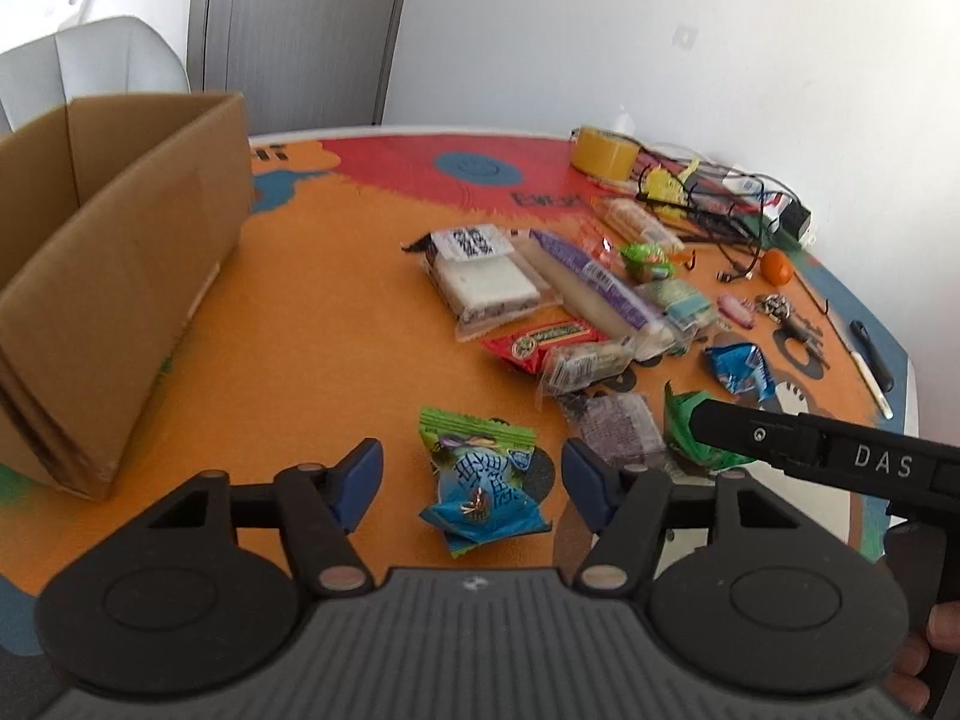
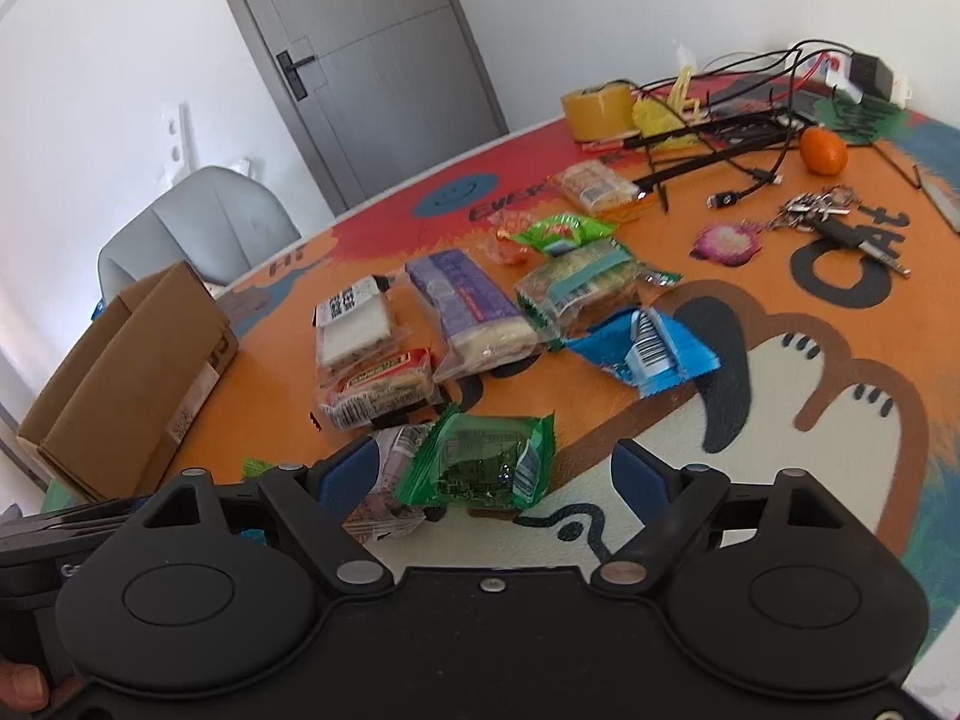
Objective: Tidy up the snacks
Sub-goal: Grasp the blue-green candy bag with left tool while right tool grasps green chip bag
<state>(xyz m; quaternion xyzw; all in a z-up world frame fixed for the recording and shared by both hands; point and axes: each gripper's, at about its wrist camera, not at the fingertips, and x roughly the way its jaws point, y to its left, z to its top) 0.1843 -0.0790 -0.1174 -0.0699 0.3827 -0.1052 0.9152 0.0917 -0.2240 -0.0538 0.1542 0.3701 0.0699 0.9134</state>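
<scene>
Both grippers angled down over the snacks

My left gripper [image 1: 474, 477] straddles a blue-green packet [image 1: 480, 489], fingers apart, untouched; my right gripper [image 2: 498, 474] gapes wide around a green packet [image 2: 480, 465] on the table [image 2: 660, 438].

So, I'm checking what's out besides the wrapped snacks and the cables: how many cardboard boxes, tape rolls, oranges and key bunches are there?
cardboard box: 1
tape roll: 1
orange: 1
key bunch: 1
Total: 4
</scene>
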